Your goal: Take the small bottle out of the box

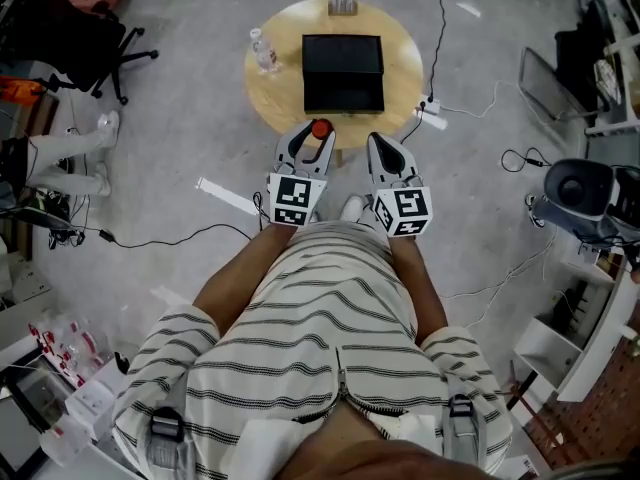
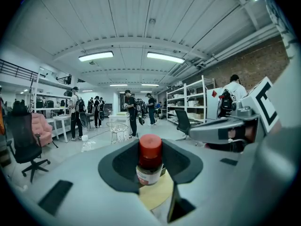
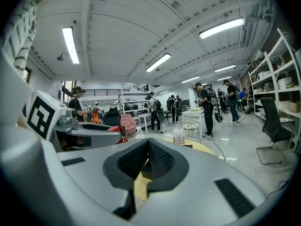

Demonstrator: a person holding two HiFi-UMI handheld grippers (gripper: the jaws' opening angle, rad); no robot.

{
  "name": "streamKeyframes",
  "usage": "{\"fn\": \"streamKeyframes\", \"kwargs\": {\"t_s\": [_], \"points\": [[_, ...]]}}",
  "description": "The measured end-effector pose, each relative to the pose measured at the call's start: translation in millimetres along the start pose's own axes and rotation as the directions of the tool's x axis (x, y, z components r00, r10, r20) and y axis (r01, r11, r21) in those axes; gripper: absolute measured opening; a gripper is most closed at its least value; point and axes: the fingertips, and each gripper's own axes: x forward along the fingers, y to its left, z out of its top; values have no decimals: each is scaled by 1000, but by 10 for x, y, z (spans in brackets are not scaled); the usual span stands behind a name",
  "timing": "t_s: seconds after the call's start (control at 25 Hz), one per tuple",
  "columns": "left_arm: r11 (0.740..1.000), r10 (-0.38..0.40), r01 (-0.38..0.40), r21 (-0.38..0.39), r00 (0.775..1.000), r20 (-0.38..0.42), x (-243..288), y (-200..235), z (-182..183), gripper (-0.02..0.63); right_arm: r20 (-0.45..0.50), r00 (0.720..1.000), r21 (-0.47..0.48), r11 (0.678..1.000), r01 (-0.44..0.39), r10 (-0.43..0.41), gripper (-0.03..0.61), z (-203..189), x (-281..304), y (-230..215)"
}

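Head view: the left tool (image 1: 316, 140) is clamped on the bottle (image 1: 320, 128), red cap up. It is held near level at the person's waist, well clear of the black box (image 1: 343, 73) on the round tabletop (image 1: 400, 68). The bottle appears to be out of the box already; the next move likely calls for setting it upright on bare tabletop. Alongside, the right tool (image 1: 385, 150) points forward, jaws together and empty.

Red-capped small bottle (image 1: 320, 128) in the fingers of the left gripper (image 1: 315, 138), near the black box (image 1: 343, 72) on the round wooden table (image 1: 402, 56)
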Motion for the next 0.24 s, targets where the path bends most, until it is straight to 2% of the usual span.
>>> {"fn": "streamKeyframes", "kwargs": {"t_s": [0.24], "points": [[1000,3,-3,0,1000,-7,55,-23,-20,153,1,1000,7,1000,3,-3,17,-9,9,-87]]}}
